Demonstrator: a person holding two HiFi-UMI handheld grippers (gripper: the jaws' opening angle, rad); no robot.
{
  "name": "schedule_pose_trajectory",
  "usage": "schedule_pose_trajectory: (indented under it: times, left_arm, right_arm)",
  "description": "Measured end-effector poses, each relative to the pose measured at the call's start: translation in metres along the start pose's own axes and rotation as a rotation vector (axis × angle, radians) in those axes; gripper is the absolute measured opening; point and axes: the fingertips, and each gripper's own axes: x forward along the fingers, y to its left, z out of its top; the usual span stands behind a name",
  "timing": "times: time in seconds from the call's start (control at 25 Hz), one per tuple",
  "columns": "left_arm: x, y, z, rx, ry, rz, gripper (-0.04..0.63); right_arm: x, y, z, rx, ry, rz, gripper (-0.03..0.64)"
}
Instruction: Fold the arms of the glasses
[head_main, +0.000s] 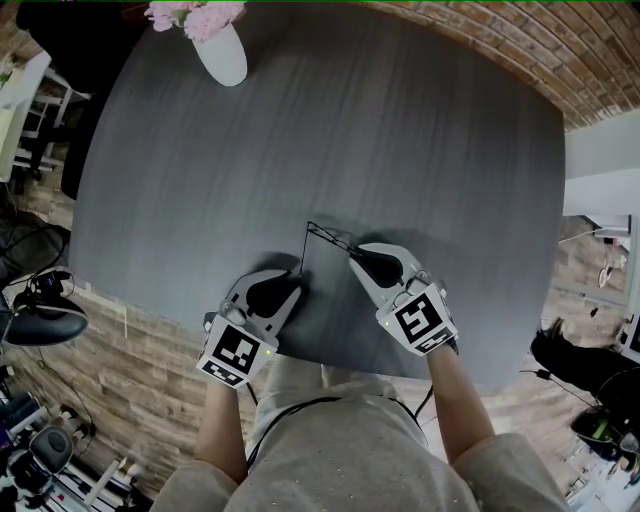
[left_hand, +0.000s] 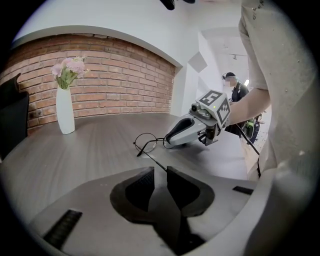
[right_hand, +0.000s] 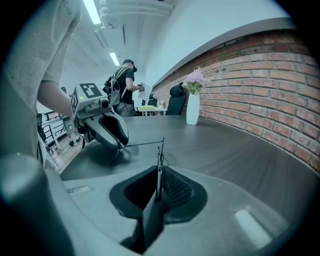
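Observation:
Thin wire-rimmed glasses (head_main: 326, 238) stand near the front edge of the dark grey table (head_main: 400, 130). My right gripper (head_main: 353, 256) is shut on the front frame, which stands upright, pinched between its jaws (right_hand: 159, 167). One unfolded arm (left_hand: 156, 163) runs from the frame to my left gripper (head_main: 298, 279) and passes into the narrow gap between its jaws (left_hand: 160, 172). That gap looks wider than the wire, so the pads do not seem to press on it. In the left gripper view the round lenses (left_hand: 145, 141) sit at the right gripper's tip (left_hand: 168, 142).
A white vase (head_main: 222, 52) with pink flowers stands at the table's far left edge. A brick wall (right_hand: 260, 85) runs behind the table. A person (right_hand: 126, 80) stands in the room's background. My own legs are just below the table's front edge.

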Motion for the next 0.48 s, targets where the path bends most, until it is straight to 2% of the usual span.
schedule_pose_trajectory:
  times: [0.48]
  left_arm:
    - [0.02,-0.011,0.014,0.012,-0.011,-0.035,0.077]
  right_arm:
    - [0.002,0.001,0.001,0.001,-0.002,0.007,0.037]
